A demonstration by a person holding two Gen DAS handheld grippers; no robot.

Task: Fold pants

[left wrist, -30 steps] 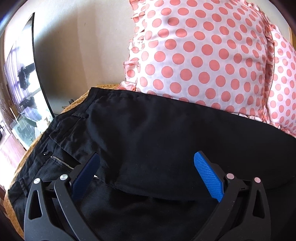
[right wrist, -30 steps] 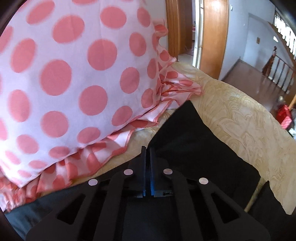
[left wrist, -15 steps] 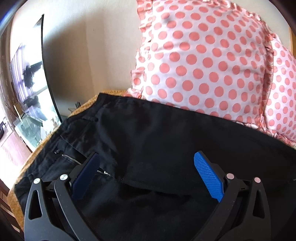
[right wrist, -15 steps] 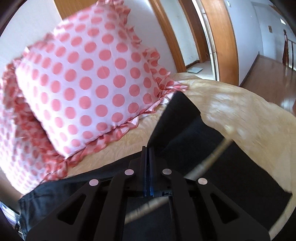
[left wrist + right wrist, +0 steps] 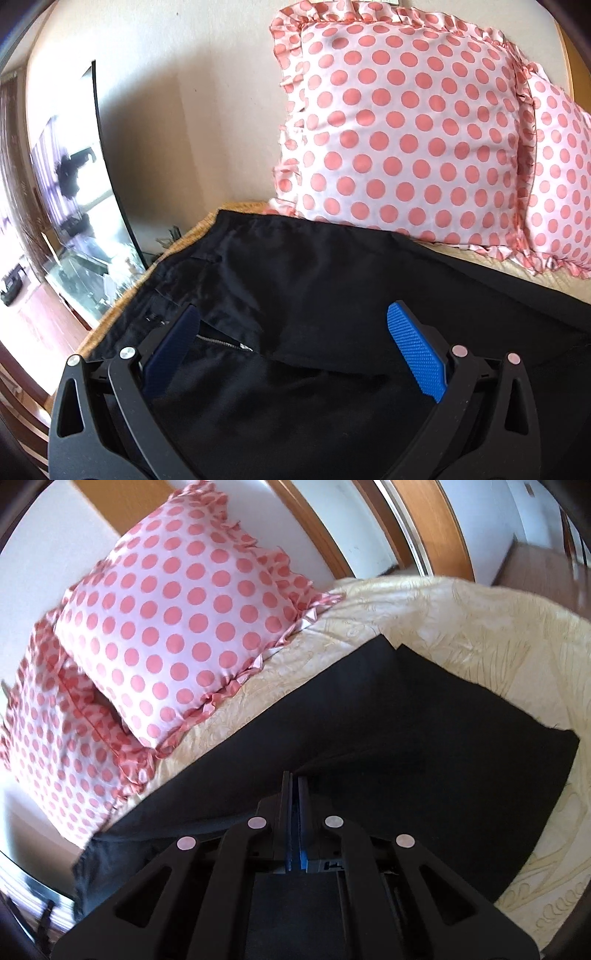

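On the cream patterned bedspread, near to far:
Left gripper: blue-padded jaws spread wide, nothing between them.
Right gripper: jaws closed; whether they pinch cloth is unclear.
Black cotton pants: spread flat, zipper near left gripper.
Pink polka-dot ruffled pillows: beyond, against the wall.

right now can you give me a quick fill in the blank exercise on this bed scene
1. The pants spread on the bed are ____ in colour.
2. The pillows are white with pink ____.
3. The left tool has its two blue pads standing ____ above the zipper.
4. The right tool is ____, its pads pressed together over the bedspread side of the fabric.

Missing words: black; dots; open; shut
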